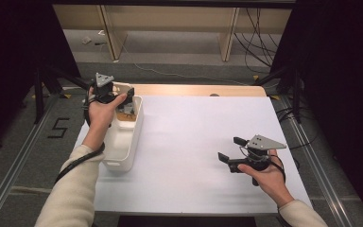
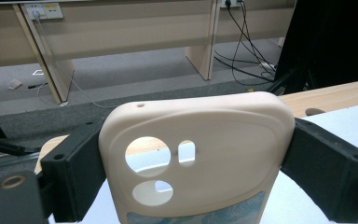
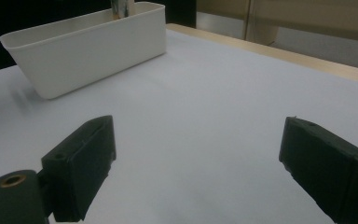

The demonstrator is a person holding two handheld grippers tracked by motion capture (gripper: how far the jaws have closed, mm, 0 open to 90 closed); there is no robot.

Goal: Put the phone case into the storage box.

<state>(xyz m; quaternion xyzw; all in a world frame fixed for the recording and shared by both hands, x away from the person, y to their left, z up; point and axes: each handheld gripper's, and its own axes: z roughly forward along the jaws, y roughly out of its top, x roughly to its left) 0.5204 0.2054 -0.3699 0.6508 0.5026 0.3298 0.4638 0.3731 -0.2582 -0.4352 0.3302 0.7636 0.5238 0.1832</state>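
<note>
While the left gripper (image 2: pixel 186 163) clamps the phone case (image 2: pixel 200 154) above the white bin (image 1: pixel 127 142), the right gripper (image 1: pixel 231 151), jaws apart and empty, looks due to take it.

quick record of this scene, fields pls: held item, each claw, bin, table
held item: cream phone case, upright, camera cutouts showing
left claw: jaws pressed on the case's two sides, above the bin's far end
right claw: open, nothing between jaws, over bare table
bin: white tub, near table's left edge
table: white top
</note>
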